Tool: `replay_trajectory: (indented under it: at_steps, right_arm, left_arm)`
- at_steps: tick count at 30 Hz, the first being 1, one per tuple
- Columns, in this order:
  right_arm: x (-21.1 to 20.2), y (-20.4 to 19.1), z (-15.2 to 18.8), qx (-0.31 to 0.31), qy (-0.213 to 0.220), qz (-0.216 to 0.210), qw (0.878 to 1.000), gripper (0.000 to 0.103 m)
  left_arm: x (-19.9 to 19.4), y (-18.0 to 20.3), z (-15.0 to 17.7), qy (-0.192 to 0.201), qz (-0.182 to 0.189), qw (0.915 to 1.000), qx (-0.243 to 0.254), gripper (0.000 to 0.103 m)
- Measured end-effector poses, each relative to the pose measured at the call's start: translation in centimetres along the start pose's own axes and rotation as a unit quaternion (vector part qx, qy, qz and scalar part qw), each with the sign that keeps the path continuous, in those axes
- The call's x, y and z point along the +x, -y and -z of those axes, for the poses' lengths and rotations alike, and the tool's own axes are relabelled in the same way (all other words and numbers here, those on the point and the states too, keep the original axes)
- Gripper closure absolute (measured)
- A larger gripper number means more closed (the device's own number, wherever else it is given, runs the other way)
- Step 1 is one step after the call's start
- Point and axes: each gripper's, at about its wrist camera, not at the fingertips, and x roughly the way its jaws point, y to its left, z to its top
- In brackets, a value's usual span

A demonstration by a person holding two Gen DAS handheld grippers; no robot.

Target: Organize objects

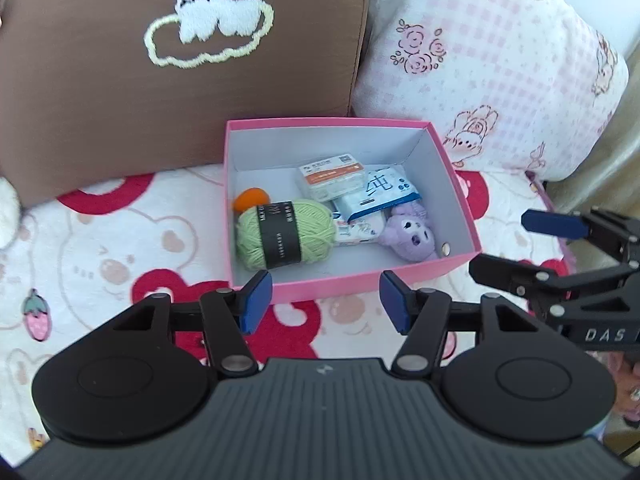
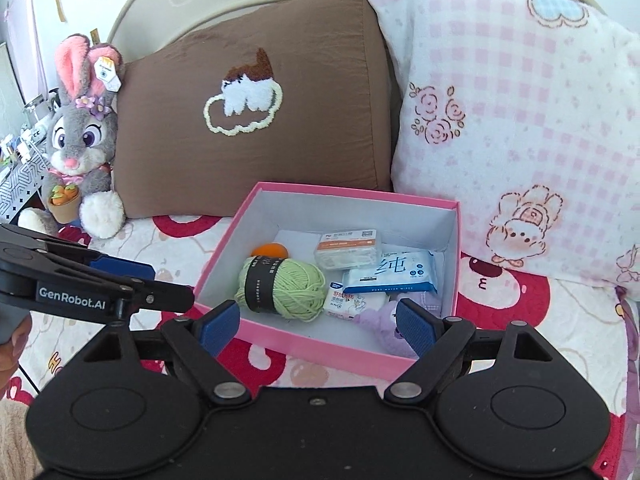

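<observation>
Bedroom: bed (image 2: 520, 320), pillows (image 2: 248, 120), plush rabbit (image 2: 80, 136)

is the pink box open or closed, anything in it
Open: the pink box has no lid on, and the green yarn, wipes pack and purple plush lie inside.

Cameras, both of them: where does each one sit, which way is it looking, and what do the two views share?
Left wrist: sits on the left gripper, looking down at the pink box on the bed; its own open jaws show, and the right gripper enters from the right.
Right wrist: sits on the right gripper, facing the same box; its open jaws show, the left gripper enters from the left.
Shared: box, green yarn, brown pillow.
</observation>
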Motion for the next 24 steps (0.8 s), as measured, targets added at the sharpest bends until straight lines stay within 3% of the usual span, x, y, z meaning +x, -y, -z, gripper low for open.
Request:
replay_trajectory:
  at_steps: [6,11,15,19,24]
  right_arm:
    - [-2.1,-0.7,1.2,0.006,0.013,0.005,1.0,0.014]
    - [-3.6,-0.9,3.2,-0.001,0.044,0.056,0.997,0.013]
    - [-4.6,-0.6,4.7,0.014,0.054,0.06,0.997,0.013]
    - [-5.4,-1.1,5.7,0.013,0.056,0.065,0.996,0.013]
    - [-5.5,-2.0,6.4,0.012,0.04,0.076,0.996,0.01]
  left_arm:
    - [-3.0,0.8,1.9,0.008,0.015,0.9998,0.008,0.038]
    - [-3.9,0.0,3.9,0.014,0.034,0.9993,-0.009,0.033]
    - [-3.9,-0.6,5.5,0.019,0.017,0.9996,-0.014,0.033]
    - [-4.1,-0.9,6.5,0.029,0.0,0.9995,-0.015,0.031]
    - [-5.2,-0.8,6.5,0.039,0.029,0.9987,-0.018,0.026]
